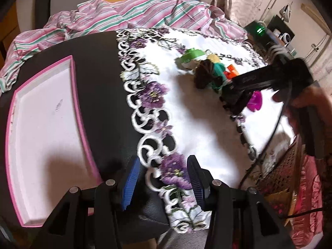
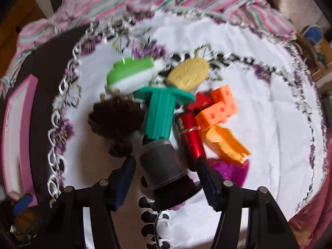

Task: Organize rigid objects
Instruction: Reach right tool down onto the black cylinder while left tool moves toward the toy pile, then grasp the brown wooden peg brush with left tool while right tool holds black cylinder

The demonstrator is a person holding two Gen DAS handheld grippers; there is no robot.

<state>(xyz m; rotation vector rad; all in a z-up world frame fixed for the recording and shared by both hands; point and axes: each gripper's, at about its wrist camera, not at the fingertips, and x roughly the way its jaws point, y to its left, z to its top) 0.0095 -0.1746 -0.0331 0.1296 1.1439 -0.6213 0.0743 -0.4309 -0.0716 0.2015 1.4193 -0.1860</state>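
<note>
A heap of small objects lies on the white embroidered cloth [image 2: 269,95]: a green-and-white piece [image 2: 130,74], a yellow oval [image 2: 188,72], a brown pine cone [image 2: 116,118], a teal piece [image 2: 161,112] joined to a dark grey cylinder [image 2: 164,166], a red tube [image 2: 191,137], orange blocks [image 2: 217,110] and a magenta piece [image 2: 232,170]. My right gripper [image 2: 166,178] is open, its fingers either side of the grey cylinder. My left gripper [image 1: 164,178] is open and empty above the cloth's edge, beside the pink-rimmed tray [image 1: 82,112]. The heap [image 1: 207,70] and the right gripper's body [image 1: 269,83] show in the left wrist view.
A striped pink and green sheet [image 1: 128,14] is bunched behind the cloth. The tray sits on a black surface [image 1: 99,62] at the left. A black cable [image 1: 271,137] hangs at the right over cluttered floor items.
</note>
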